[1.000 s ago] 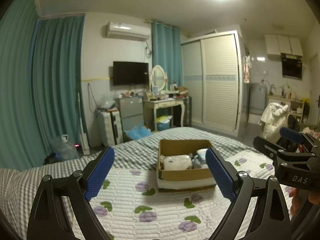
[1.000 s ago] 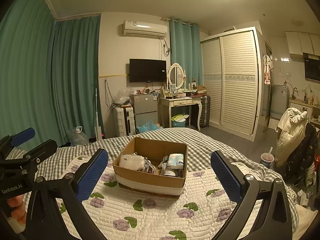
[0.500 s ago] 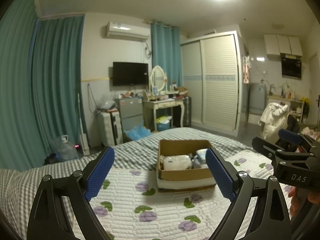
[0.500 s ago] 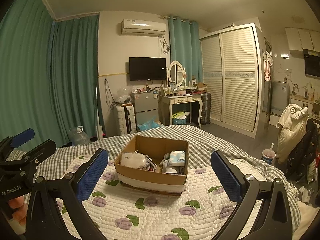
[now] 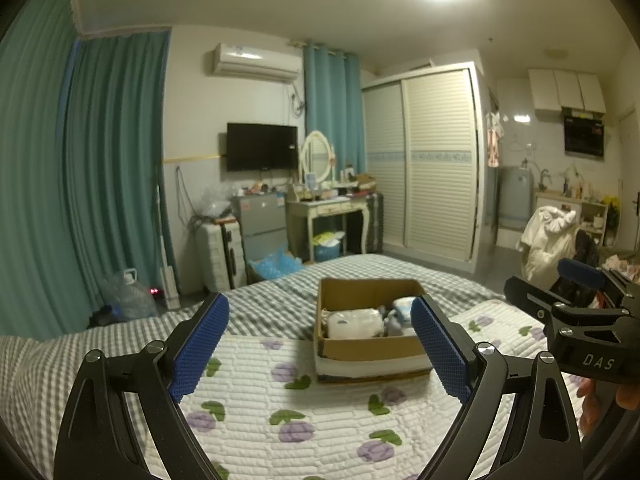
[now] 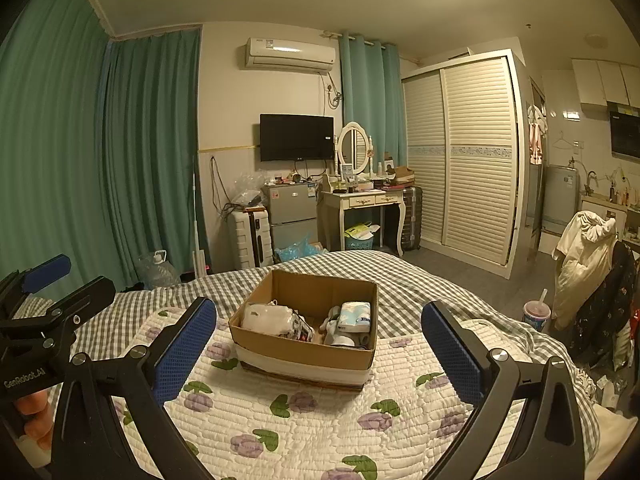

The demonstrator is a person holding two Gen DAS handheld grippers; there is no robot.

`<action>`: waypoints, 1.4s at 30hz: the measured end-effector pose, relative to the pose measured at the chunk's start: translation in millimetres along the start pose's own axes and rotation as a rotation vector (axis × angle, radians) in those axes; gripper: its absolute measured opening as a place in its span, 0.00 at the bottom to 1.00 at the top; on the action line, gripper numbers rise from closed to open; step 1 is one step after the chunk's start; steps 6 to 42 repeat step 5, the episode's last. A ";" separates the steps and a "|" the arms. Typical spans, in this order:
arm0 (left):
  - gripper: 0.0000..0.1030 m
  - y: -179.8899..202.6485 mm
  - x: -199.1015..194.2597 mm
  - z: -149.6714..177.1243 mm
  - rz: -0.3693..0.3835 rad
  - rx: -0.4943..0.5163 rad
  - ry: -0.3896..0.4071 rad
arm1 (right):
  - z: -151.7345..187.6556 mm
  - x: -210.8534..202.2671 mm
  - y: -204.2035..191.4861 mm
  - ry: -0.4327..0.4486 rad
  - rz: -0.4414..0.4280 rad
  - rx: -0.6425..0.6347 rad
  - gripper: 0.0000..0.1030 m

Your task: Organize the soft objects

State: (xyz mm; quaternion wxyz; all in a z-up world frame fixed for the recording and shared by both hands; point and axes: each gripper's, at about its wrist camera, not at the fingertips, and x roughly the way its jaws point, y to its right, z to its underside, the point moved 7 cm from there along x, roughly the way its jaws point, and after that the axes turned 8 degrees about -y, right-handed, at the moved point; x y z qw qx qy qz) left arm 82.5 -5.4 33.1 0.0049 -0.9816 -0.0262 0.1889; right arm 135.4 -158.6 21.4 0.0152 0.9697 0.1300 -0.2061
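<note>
Quilted bed, cardboard box w/ soft items; both grippers' jaws open, empty. Cup in R view only.

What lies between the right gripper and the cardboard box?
Only bare floral quilt lies between the right gripper and the cardboard box, as the right wrist view shows; nothing rests on that stretch.

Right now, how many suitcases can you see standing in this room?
2. A white suitcase stands left of the small grey fridge; a dark suitcase stands between the dressing table and the wardrobe. Others may be hidden.
</note>
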 end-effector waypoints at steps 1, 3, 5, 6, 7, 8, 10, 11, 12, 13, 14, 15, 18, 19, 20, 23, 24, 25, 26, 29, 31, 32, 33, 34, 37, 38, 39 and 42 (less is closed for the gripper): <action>0.91 -0.2 -0.2 0.0 -0.001 0.000 0.001 | 0.2 -0.3 -0.4 -0.001 0.001 -0.002 1.00; 0.91 -0.8 0.4 0.3 0.000 0.001 0.000 | 0.0 -0.1 -0.5 0.000 0.000 0.000 1.00; 0.91 -0.8 0.4 0.3 0.000 -0.001 0.000 | 0.4 -0.4 -0.7 -0.001 0.001 -0.001 1.00; 0.91 -0.8 0.4 0.3 0.000 -0.001 0.000 | 0.4 -0.4 -0.7 -0.001 0.001 -0.001 1.00; 0.91 -0.8 0.4 0.3 0.000 -0.001 0.000 | 0.4 -0.4 -0.7 -0.001 0.001 -0.001 1.00; 0.91 -0.8 0.4 0.3 0.000 -0.001 0.000 | 0.4 -0.4 -0.7 -0.001 0.001 -0.001 1.00; 0.91 -0.8 0.4 0.3 0.000 -0.001 0.000 | 0.4 -0.4 -0.7 -0.001 0.001 -0.001 1.00; 0.91 -0.8 0.4 0.3 0.000 -0.001 0.000 | 0.4 -0.4 -0.7 -0.001 0.001 -0.001 1.00; 0.91 -0.8 0.4 0.3 0.000 -0.001 0.000 | 0.4 -0.4 -0.7 -0.001 0.001 -0.001 1.00; 0.91 -0.8 0.4 0.3 0.000 -0.001 0.000 | 0.4 -0.4 -0.7 -0.001 0.001 -0.001 1.00; 0.91 -0.8 0.4 0.3 0.000 -0.001 0.000 | 0.4 -0.4 -0.7 -0.001 0.001 -0.001 1.00; 0.91 -0.8 0.4 0.3 0.000 -0.001 0.000 | 0.4 -0.4 -0.7 -0.001 0.001 -0.001 1.00; 0.91 -0.8 0.4 0.3 0.000 -0.001 0.000 | 0.4 -0.4 -0.7 -0.001 0.001 -0.001 1.00; 0.91 -0.8 0.4 0.3 0.000 -0.001 0.000 | 0.4 -0.4 -0.7 -0.001 0.001 -0.001 1.00; 0.91 -0.8 0.4 0.3 0.000 -0.001 0.000 | 0.4 -0.4 -0.7 -0.001 0.001 -0.001 1.00; 0.91 -0.8 0.4 0.3 0.000 -0.001 0.000 | 0.4 -0.4 -0.7 -0.001 0.001 -0.001 1.00; 0.91 -0.8 0.4 0.3 0.000 -0.001 0.000 | 0.4 -0.4 -0.7 -0.001 0.001 -0.001 1.00; 0.91 -0.8 0.4 0.3 0.000 -0.001 0.000 | 0.4 -0.4 -0.7 -0.001 0.001 -0.001 1.00; 0.91 -0.8 0.4 0.3 0.000 -0.001 0.000 | 0.4 -0.4 -0.7 -0.001 0.001 -0.001 1.00; 0.91 -0.8 0.4 0.3 0.000 -0.001 0.000 | 0.4 -0.4 -0.7 -0.001 0.001 -0.001 1.00; 0.91 -0.8 0.4 0.3 0.000 -0.001 0.000 | 0.4 -0.4 -0.7 -0.001 0.001 -0.001 1.00; 0.91 -0.8 0.4 0.3 0.000 -0.001 0.000 | 0.4 -0.4 -0.7 -0.001 0.001 -0.001 1.00; 0.91 -0.8 0.4 0.3 0.000 -0.001 0.000 | 0.4 -0.4 -0.7 -0.001 0.001 -0.001 1.00; 0.91 -0.8 0.4 0.3 0.000 -0.001 0.000 | 0.4 -0.4 -0.7 -0.001 0.001 -0.001 1.00; 0.91 -0.8 0.4 0.3 0.000 -0.001 0.000 | 0.4 -0.4 -0.7 -0.001 0.001 -0.001 1.00; 0.91 -0.8 0.4 0.3 0.000 -0.001 0.000 | 0.4 -0.4 -0.7 -0.001 0.001 -0.001 1.00; 0.91 -0.8 0.4 0.3 0.000 -0.001 0.000 | 0.4 -0.4 -0.7 -0.001 0.001 -0.001 1.00; 0.91 -0.8 0.4 0.3 0.000 -0.001 0.000 | 0.4 -0.4 -0.7 -0.001 0.001 -0.001 1.00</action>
